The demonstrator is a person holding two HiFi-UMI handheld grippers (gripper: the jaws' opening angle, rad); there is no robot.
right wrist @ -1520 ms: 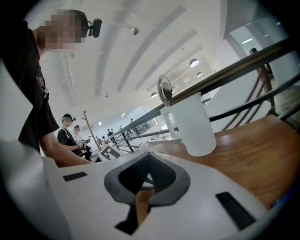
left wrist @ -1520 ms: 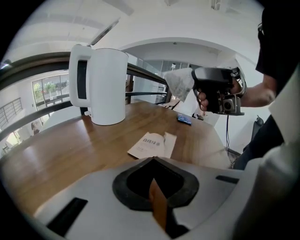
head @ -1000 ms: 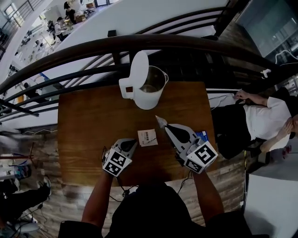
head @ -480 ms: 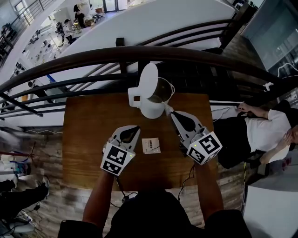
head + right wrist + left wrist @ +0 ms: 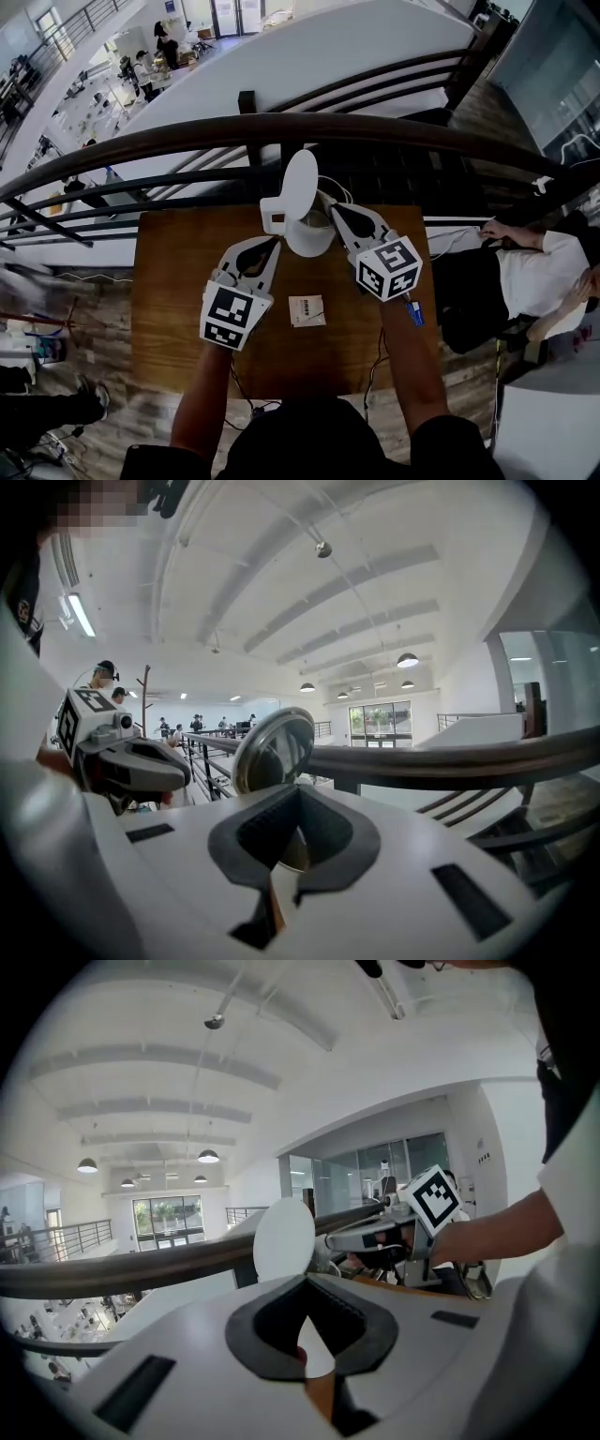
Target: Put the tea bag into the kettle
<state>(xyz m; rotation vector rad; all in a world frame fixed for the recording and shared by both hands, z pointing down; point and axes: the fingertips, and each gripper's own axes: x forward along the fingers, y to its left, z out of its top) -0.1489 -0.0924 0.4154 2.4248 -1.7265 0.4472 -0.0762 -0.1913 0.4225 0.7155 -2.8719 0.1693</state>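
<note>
A white kettle (image 5: 307,234) stands at the far edge of the wooden table (image 5: 178,281), its round lid (image 5: 298,185) tipped up and open. My right gripper (image 5: 324,198) is shut and hangs over the kettle's mouth, with a small pale tea bag pinched at its tips; the bag is mostly hidden. My left gripper (image 5: 273,244) is shut and empty, raised just left of the kettle's body. The left gripper view shows the lid (image 5: 283,1241) and the right gripper (image 5: 375,1237) beyond my jaws. A torn tea bag wrapper (image 5: 307,310) lies flat mid-table.
A dark curved railing (image 5: 281,131) runs right behind the kettle, with an open drop to a lower floor beyond. A person sits at the right (image 5: 534,272). A small blue item (image 5: 413,312) lies by my right forearm.
Both grippers moved away from me toward the kettle. The right one went from mid-table to above the kettle's mouth; the left one rose off the table beside the wrapper.
</note>
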